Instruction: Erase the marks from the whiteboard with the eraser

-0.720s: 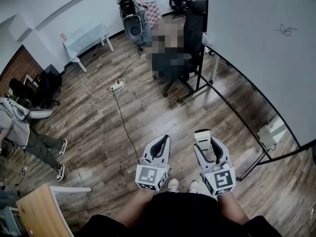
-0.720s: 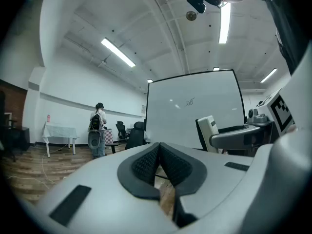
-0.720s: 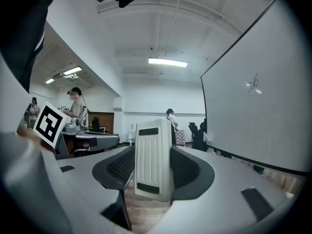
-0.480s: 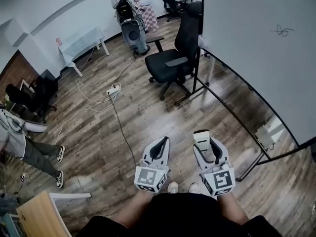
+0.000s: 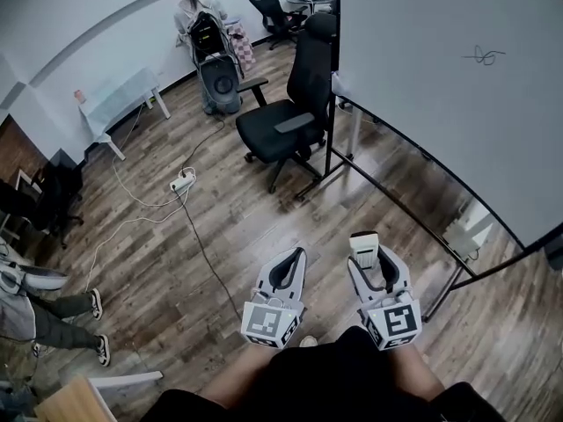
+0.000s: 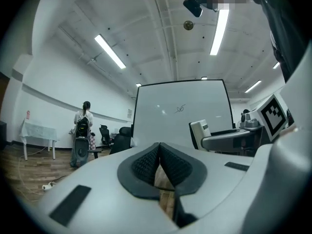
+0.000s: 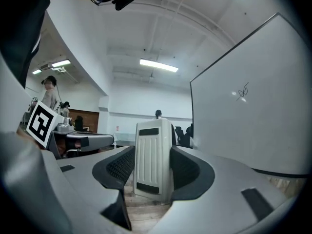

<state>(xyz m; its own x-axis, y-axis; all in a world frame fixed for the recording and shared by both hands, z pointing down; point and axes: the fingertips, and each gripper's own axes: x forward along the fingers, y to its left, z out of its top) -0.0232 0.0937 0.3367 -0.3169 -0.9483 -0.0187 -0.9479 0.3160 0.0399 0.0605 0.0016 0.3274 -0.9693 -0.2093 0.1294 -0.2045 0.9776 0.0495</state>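
Wood-floor office, whiteboard [image 5: 440, 95] far right with a small scribble [image 5: 483, 56]. Right gripper [image 5: 368, 251] clamps white eraser [image 7: 153, 160] near; left gripper [image 5: 288, 269] jaws together, empty.

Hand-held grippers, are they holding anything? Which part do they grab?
The right hand-held gripper holds the white eraser, its jaws pressing the two long sides, top end poking out. The left hand-held gripper is shut on nothing.
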